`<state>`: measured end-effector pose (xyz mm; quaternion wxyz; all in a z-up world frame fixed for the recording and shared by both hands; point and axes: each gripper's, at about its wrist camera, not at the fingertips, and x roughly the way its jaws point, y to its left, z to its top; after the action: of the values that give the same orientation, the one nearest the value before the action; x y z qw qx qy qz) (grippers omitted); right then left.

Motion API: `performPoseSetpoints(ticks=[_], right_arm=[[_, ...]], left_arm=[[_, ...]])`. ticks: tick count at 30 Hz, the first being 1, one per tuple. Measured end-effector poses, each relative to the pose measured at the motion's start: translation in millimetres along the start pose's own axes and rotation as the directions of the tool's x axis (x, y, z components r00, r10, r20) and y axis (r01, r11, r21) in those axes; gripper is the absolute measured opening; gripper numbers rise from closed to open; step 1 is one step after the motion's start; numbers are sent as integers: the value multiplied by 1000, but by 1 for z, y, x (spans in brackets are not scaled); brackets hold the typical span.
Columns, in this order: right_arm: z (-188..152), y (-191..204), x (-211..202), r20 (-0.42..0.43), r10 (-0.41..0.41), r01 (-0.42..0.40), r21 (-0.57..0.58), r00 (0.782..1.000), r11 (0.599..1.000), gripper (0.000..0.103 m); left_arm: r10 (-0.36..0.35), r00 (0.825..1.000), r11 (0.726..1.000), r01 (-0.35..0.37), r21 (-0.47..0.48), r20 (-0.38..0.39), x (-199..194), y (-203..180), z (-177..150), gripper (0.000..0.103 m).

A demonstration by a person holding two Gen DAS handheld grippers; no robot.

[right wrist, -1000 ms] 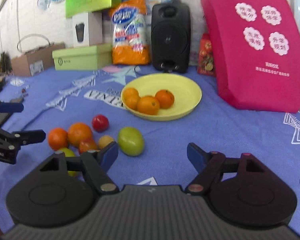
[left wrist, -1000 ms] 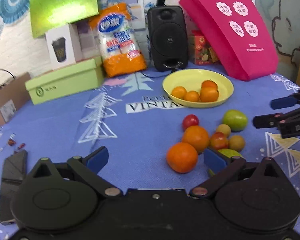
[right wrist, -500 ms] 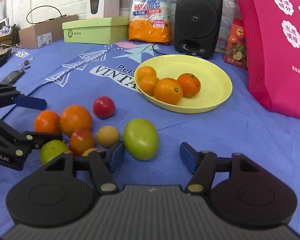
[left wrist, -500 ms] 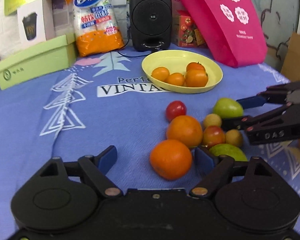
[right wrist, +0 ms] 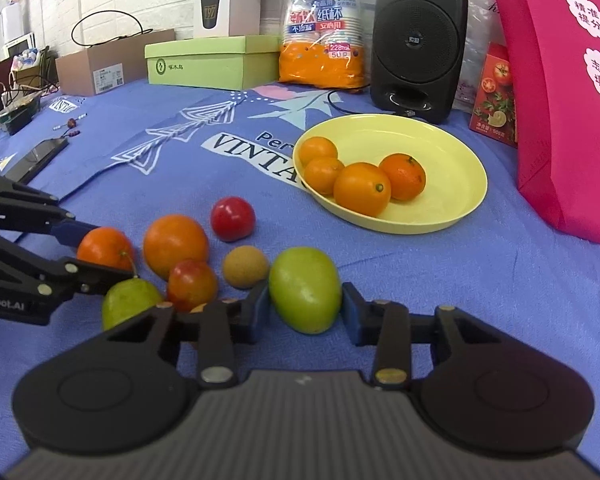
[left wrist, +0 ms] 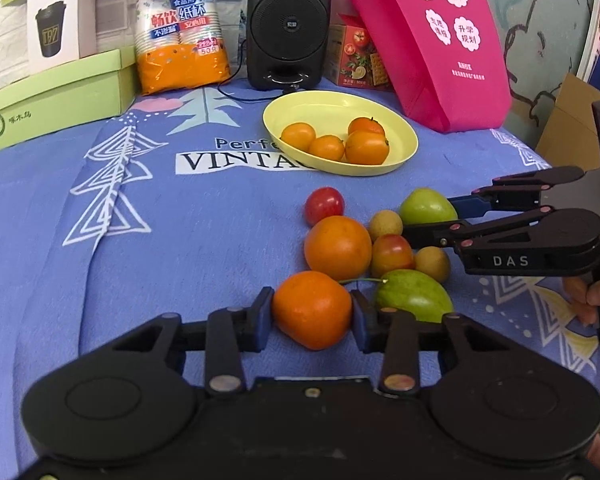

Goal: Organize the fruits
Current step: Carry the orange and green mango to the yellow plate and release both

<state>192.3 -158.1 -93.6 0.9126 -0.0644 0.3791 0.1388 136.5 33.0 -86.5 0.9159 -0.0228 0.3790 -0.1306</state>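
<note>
Two grippers, two fruits: I have my left gripper (left wrist: 312,314) with its pads pressed on either side of the near orange (left wrist: 312,309), and my right gripper (right wrist: 305,306) flanking the green mango (right wrist: 305,289), its pads touching or just off the skin; from this view I read it as clamped, though only lightly. Both fruits rest on the blue cloth of the worktop (left wrist: 180,240), at the near edge of the loose cluster.

I judge this to be the pick-up step, with the sorting partly done: four oranges already sit in the yellow plate (right wrist: 452,152) at the far side, while a larger orange (left wrist: 337,247), a red tomato (left wrist: 324,205), a reddish plum (left wrist: 392,254), two small brown fruits and a second green fruit (left wrist: 414,294) lie loose between the grippers.

Next I would lift both straight up before travelling, since the neighbours touch or lie just beside each held fruit and a sideways drag could roll them. The orange likely belongs on the plate, far and slightly right of my left gripper. Where the mango should go I cannot tell.
</note>
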Motion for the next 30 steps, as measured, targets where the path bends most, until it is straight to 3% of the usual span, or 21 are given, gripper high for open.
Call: performPoseSetpoints(ticks=[11, 18, 23, 30], right_arm=[[3, -3, -30, 57, -16, 14, 35, 998, 999, 37], [21, -3, -48, 128, -28, 23, 44, 991, 999, 37], [42, -13, -48, 173, -53, 40, 73, 984, 996, 37], [58, -41, -27, 174, -112, 82, 169, 978, 982, 37]], left_arm=[[6, 997, 1000, -7, 11, 76, -32, -1, 22, 38], [16, 989, 999, -22, 39, 144, -41, -2, 60, 38], [20, 985, 998, -30, 54, 170, -20, -7, 95, 38], [1, 988, 1000, -6, 30, 154, 48, -7, 138, 38]])
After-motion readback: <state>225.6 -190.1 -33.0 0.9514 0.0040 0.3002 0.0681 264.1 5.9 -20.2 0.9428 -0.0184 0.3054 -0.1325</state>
